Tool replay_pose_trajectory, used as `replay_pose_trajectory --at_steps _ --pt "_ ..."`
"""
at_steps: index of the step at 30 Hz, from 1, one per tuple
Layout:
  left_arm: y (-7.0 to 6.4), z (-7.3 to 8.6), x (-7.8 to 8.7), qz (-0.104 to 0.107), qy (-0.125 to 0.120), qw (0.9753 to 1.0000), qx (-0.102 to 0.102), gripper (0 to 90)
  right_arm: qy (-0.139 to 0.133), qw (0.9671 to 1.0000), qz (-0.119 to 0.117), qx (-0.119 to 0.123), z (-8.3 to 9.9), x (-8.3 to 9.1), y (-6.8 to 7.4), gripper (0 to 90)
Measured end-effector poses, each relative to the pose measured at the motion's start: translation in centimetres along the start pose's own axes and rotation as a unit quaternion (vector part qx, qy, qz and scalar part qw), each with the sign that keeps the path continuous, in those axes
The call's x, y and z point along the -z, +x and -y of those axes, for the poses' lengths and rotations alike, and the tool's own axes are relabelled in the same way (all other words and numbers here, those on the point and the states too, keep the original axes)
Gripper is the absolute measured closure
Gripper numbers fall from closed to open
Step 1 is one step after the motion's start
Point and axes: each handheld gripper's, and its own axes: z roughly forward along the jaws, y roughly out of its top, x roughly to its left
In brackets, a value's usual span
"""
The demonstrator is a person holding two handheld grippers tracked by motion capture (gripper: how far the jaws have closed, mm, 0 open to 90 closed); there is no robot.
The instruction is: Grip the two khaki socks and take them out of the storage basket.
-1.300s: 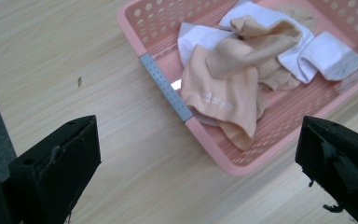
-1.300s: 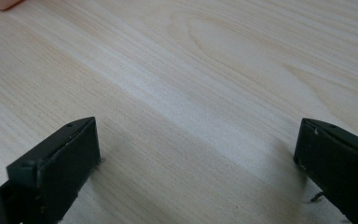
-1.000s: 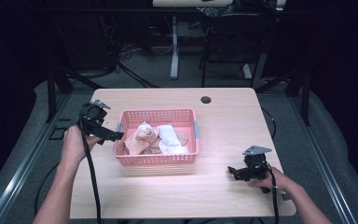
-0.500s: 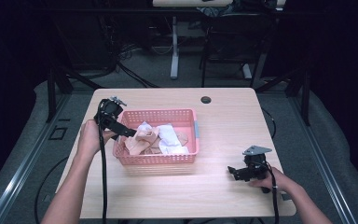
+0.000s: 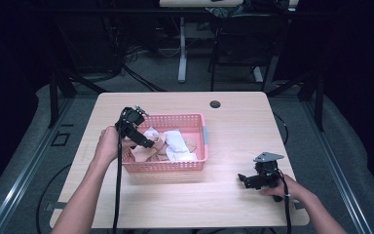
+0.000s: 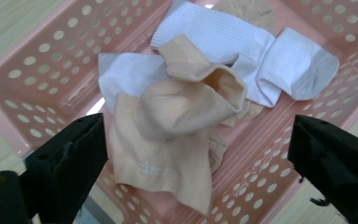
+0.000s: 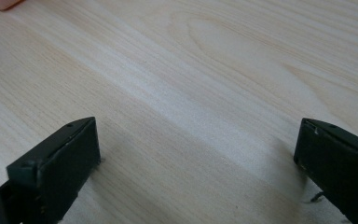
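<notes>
While the high view looks down on the light wooden table (image 5: 233, 122), the left gripper (image 5: 146, 142) hangs over the left end of the pink perforated basket (image 5: 195, 165), angled down into it. A jumble of socks lies inside, peach and white ones mixed. The right gripper (image 5: 243, 178) rests on the table near the front right edge, well apart from the basket, hand behind it. A small dark round grommet (image 5: 215, 104) sits near the table's far edge.

Left gripper view: jaws stand wide apart, nothing between them gripped. Directly ahead lies a peach sock (image 6: 177, 130), crumpled, its cuff folded over and gaping open, faint pale lettering near its lower part. White socks (image 6: 261, 51) lie beneath and beyond it, ribbed, one doubled over. All rest on the basket's floor; the basket wall (image 6: 23, 88) shows rows of round holes.

Right gripper view: jaws spread wide, empty, tips just above or on bare wood grain; contact cannot be told.
</notes>
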Motion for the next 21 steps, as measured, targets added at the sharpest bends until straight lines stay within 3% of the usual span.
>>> replay_pose_trajectory --at_steps 7,12,21 --pt "-1.1 -0.8 -1.7 -0.006 0.018 0.9997 -0.017 22.4 -0.001 1.0 -0.001 -0.001 0.0 0.0 0.0 0.0" --pt "-1.7 -1.5 -2.3 -0.03 0.012 0.999 -0.029 41.7 0.0 1.0 -0.001 0.0 0.0 0.0 0.0 0.0" --pt "-1.4 -1.6 -2.9 -0.032 0.017 0.9989 -0.029 72.4 0.0 1.0 -0.001 0.0 0.0 0.0 0.0 0.0"
